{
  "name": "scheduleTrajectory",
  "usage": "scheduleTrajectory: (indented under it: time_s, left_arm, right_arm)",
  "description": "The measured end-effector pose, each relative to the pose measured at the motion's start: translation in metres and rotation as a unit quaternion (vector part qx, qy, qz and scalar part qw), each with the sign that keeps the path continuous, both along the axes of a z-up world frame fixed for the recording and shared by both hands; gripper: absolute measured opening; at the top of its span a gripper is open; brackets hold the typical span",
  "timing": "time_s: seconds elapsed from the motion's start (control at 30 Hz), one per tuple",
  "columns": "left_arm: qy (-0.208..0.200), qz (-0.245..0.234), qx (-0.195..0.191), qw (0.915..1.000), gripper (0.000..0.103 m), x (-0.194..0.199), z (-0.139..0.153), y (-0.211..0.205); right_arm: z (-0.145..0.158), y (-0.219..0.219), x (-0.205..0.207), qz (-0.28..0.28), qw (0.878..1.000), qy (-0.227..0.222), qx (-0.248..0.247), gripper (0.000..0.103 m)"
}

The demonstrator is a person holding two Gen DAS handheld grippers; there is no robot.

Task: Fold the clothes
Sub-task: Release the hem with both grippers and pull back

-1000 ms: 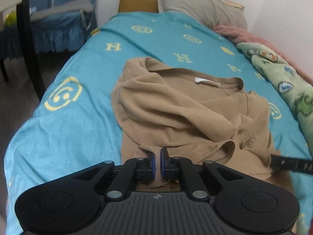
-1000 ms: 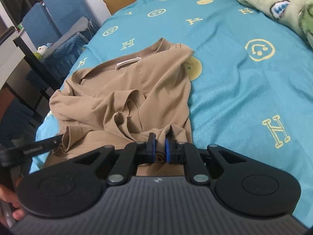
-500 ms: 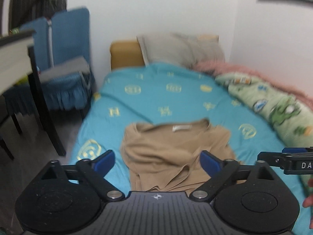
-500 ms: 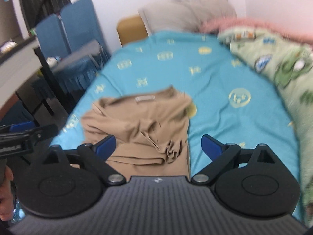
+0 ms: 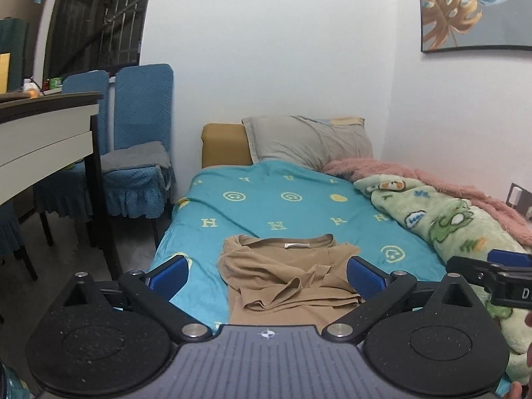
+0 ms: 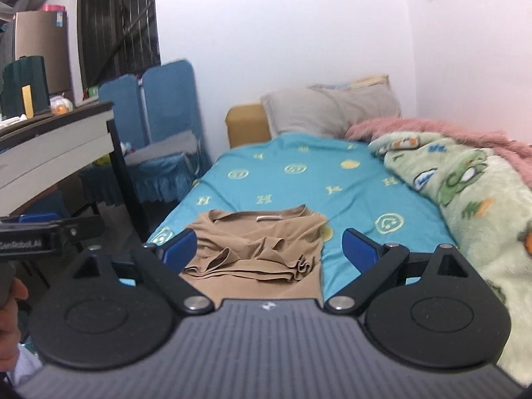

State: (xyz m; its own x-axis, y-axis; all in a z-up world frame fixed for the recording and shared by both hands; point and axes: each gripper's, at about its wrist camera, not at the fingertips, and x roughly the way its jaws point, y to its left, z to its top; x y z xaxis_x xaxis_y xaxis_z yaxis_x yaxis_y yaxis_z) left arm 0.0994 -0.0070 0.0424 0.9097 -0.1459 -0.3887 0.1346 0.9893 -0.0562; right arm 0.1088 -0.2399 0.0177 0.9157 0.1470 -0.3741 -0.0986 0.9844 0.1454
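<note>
Left wrist view
Left gripper (image 5: 267, 274): its jaws are spread wide and hold nothing; it is up in the air, not touching the cloth.
Blue pads (image 5: 169, 274): one sits on each side of the shirt in this view.
Tan soft cotton shirt (image 5: 286, 276): it lies partly folded and bunched on the bed, collar tag facing up, near the foot end.
Teal bed sheet with yellow smiley faces and H letters (image 5: 282, 206): it is under the shirt.
Green cartoon blanket (image 5: 445, 219): it lies along the wall side, well apart from the shirt.
Grey pillow (image 5: 309, 141): it is at the head of the bed.

Right wrist view
Right gripper (image 6: 269, 249): its jaws are spread wide too, holding nothing, above the shirt (image 6: 259, 246).
Black and white bench (image 6: 56, 143): it stands beside the bed, with small things on top, too blurry to name.
Blue covered chairs (image 6: 159, 126): they stand by the bench.
</note>
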Motion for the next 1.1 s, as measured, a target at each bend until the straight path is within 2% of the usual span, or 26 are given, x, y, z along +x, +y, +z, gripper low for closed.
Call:
scheduleTrajectory:
  time_s: [0.13,0.27,0.37,0.47,0.57,0.67,0.73,0.83,0.9,0.93,1.03,1.1]
  left_arm:
    - [-0.004,0.002,-0.002,1.0,0.101,-0.011,-0.018,-0.003]
    - [0.022,-0.005,0.003,0.9997,0.102,-0.004,-0.034,-0.003]
    - [0.058,-0.01,-0.007,0.9982,0.101,0.006,-0.048,0.003]
    - [0.127,-0.015,-0.04,0.991,0.101,0.021,-0.067,0.012]
    - [0.201,-0.017,-0.072,0.9767,0.099,0.036,-0.089,0.022]
    - [0.278,-0.009,-0.091,0.9562,0.099,0.052,-0.111,0.031]
    - [0.331,0.009,-0.107,0.9376,0.099,0.066,-0.129,0.038]
    - [0.384,0.035,-0.179,0.9052,0.098,0.085,-0.152,0.059]
    - [0.401,0.05,-0.225,0.8868,0.1,0.093,-0.165,0.07]
    - [0.4,0.057,-0.241,0.8824,0.1,0.094,-0.168,0.075]
    - [0.384,0.057,-0.264,0.883,0.1,0.098,-0.166,0.081]
    - [0.365,0.052,-0.284,0.8851,0.089,0.097,-0.163,0.085]
  right_arm:
    - [-0.005,0.0,-0.005,-0.009,1.0,0.004,0.009,0.096]
    - [-0.006,0.003,-0.008,-0.008,1.0,-0.001,0.001,0.096]
    - [-0.01,0.005,-0.009,-0.01,1.0,0.005,0.003,0.096]
    - [-0.013,0.006,-0.011,-0.014,1.0,0.01,0.0,0.096]
    - [-0.016,0.01,-0.011,-0.018,1.0,0.024,-0.006,0.096]
    - [-0.018,0.013,-0.01,-0.013,0.999,0.037,-0.006,0.096]
    - [-0.021,0.017,-0.01,-0.008,0.999,0.046,-0.012,0.096]
    - [-0.025,0.021,-0.009,-0.003,0.998,0.059,-0.019,0.096]
    - [-0.028,0.023,-0.008,-0.004,0.998,0.066,-0.022,0.096]
    - [-0.03,0.023,-0.006,-0.005,0.997,0.072,-0.021,0.096]
    - [-0.035,0.02,-0.003,-0.016,0.996,0.091,-0.015,0.096]
    - [-0.038,0.016,-0.001,-0.022,0.994,0.104,-0.005,0.096]
